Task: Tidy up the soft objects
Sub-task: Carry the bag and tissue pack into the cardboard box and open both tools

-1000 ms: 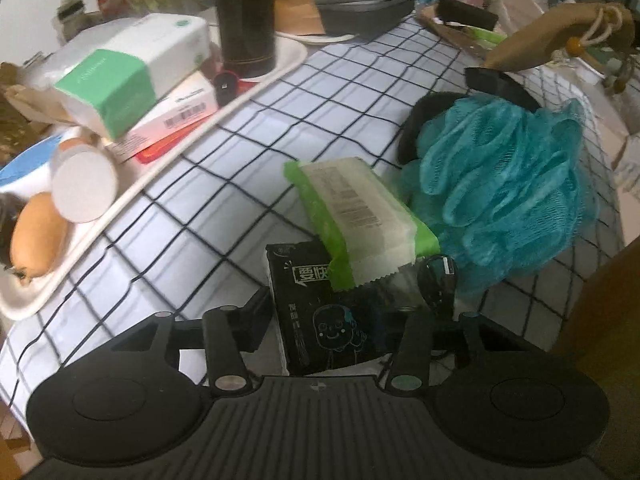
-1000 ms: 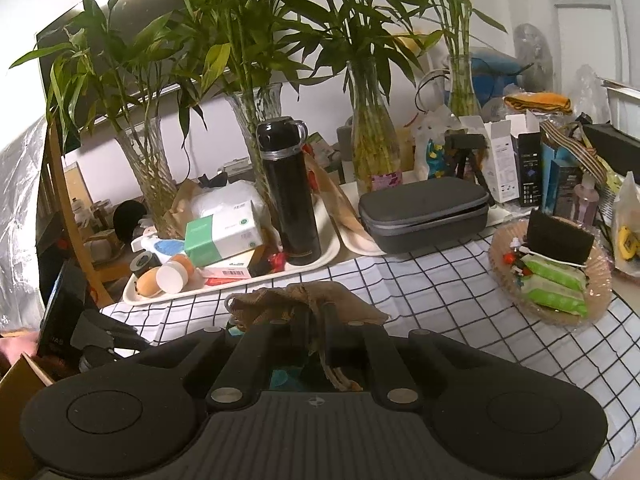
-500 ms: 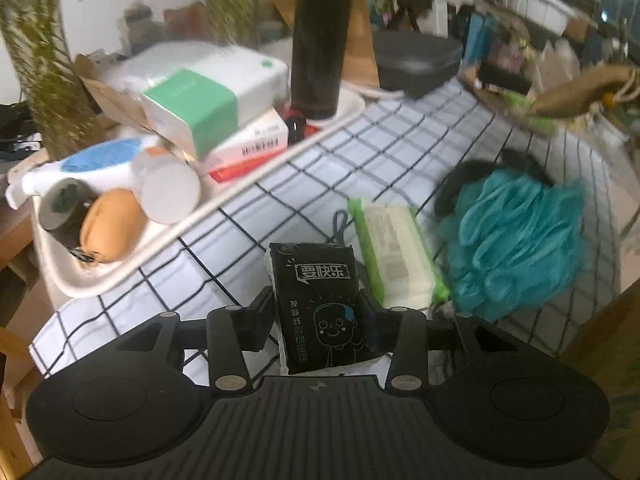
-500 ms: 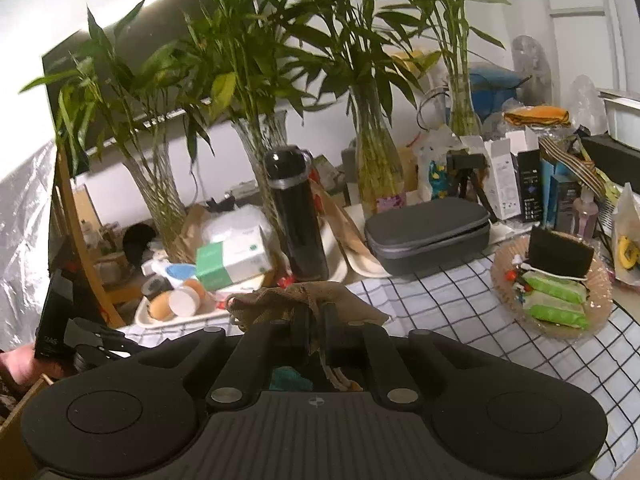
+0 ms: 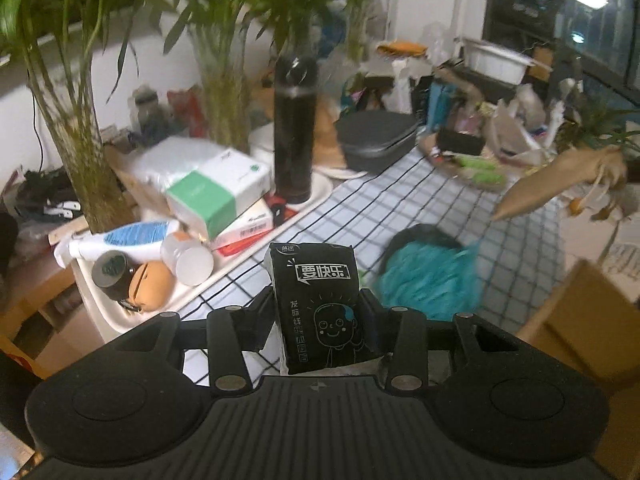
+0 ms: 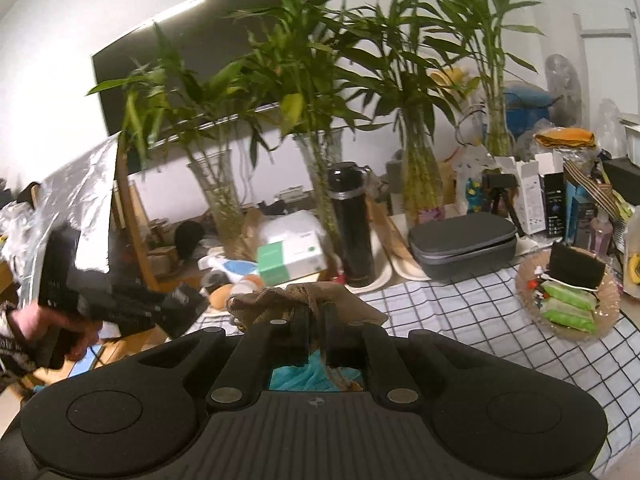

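Showing a white cartoon face, black tissue pack [image 5: 320,300], upright, slightly crumpled.

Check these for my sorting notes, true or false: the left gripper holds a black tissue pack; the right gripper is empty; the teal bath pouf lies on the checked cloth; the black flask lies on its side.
1. The left gripper holds a black tissue pack. True.
2. The right gripper is empty. False: it is shut on a brown drawstring bag.
3. The teal bath pouf lies on the checked cloth. True.
4. The black flask lies on its side. False: it stands upright on a tray.
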